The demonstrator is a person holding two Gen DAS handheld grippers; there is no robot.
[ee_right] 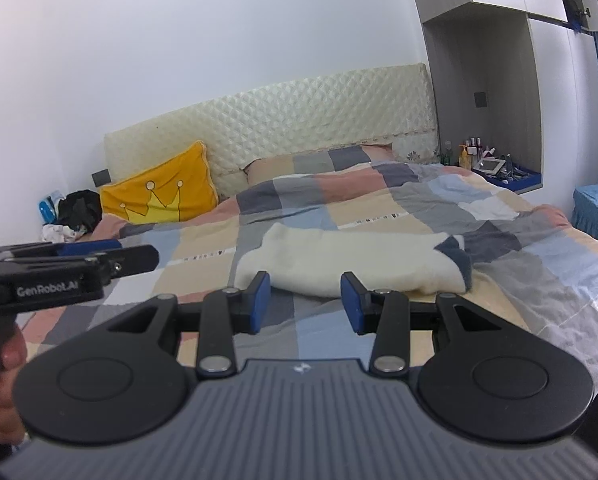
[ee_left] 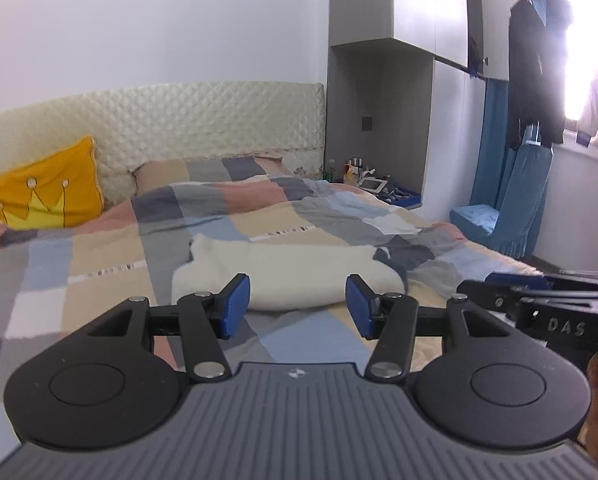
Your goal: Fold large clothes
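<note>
A cream fleece garment (ee_left: 287, 270) with a dark grey trim lies folded into a long bundle across the checked bedspread (ee_left: 79, 256). My left gripper (ee_left: 297, 306) hovers open just short of its near edge, with nothing between the blue pads (ee_left: 235, 306). In the right wrist view the same garment (ee_right: 351, 264) lies ahead, dark trim at its right end. My right gripper (ee_right: 305, 302) is open too, empty, a little before the bundle's near edge. The other gripper shows at each view's side, held in a hand.
A yellow crown pillow (ee_right: 163, 196) leans on the quilted headboard (ee_right: 299, 120). A bedside shelf with bottles (ee_right: 495, 164) sits at the right, and a blue covered chair (ee_left: 503, 208) stands beyond the bed. Dark clothes (ee_left: 539, 80) hang by the bright window. A clothes heap (ee_right: 75, 216) lies far left.
</note>
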